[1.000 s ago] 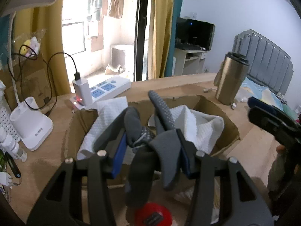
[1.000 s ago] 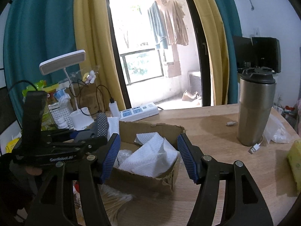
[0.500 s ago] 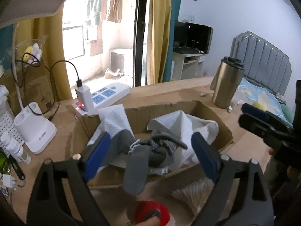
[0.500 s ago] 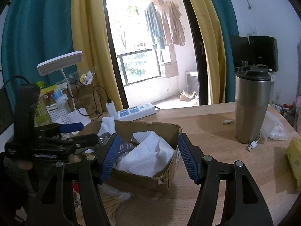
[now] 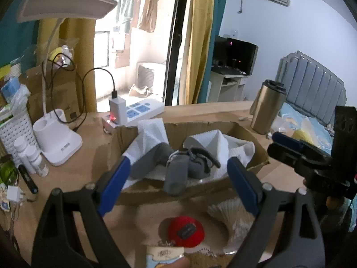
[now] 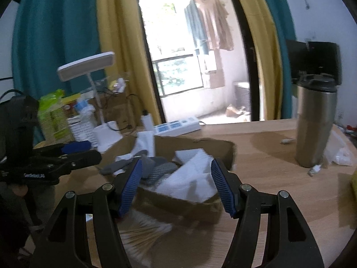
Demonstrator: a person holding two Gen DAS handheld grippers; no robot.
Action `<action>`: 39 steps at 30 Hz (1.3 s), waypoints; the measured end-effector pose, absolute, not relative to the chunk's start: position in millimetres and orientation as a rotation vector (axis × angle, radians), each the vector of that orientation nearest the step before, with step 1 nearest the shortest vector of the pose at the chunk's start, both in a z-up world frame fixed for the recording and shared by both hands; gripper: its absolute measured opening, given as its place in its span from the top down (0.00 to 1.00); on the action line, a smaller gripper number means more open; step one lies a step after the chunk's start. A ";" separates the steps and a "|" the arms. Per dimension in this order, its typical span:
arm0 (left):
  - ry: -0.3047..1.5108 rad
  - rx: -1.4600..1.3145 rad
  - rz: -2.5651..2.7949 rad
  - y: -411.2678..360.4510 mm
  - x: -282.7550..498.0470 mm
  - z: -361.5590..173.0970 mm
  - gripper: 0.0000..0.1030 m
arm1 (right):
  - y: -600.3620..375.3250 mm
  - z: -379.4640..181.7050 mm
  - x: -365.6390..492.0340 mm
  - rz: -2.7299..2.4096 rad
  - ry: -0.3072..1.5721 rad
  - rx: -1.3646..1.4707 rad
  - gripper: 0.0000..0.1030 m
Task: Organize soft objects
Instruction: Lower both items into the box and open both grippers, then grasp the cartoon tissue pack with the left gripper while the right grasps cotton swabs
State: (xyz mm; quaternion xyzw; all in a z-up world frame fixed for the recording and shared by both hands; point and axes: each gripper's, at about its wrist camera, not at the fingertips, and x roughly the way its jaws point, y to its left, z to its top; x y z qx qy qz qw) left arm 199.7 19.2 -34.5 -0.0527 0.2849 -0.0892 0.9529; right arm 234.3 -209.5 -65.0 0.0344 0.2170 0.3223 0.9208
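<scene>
While both sets of jaws stand spread and grasp nothing, the grey glove (image 5: 178, 169) lies in the cardboard box (image 5: 156, 189) at the centre of the left wrist frame, on the white towels (image 5: 223, 143), one finger drooping over the near wall. It sits straight ahead of the left gripper (image 5: 178, 183), between its blue pads, its length running roughly left to right across the frame. In the right wrist view the glove (image 6: 142, 165) lies left of centre, beyond the right gripper (image 6: 176, 185). The left looks nearer for tucking the finger in.
</scene>
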 end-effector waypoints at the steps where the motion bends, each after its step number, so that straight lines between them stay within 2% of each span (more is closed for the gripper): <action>1: 0.580 -0.113 -0.177 20.4 196.7 -34.9 0.13 | -207.4 -66.1 234.1 0.684 0.455 0.070 0.32; 2: 0.584 -0.119 -0.172 21.6 193.3 -35.8 0.13 | -205.1 -67.1 234.4 0.696 0.463 0.067 0.29; 18: 0.649 -0.158 -0.079 25.1 142.9 -60.9 0.13 | -179.5 -80.1 208.0 0.799 0.506 -0.002 0.28; 25: 0.734 -0.158 -0.043 27.8 140.9 -82.3 0.13 | -163.8 -97.2 210.4 0.768 0.598 -0.073 0.28; 39: 0.883 -0.093 0.012 31.5 141.2 -112.5 0.13 | -162.2 -115.9 229.1 0.723 0.761 -0.040 0.28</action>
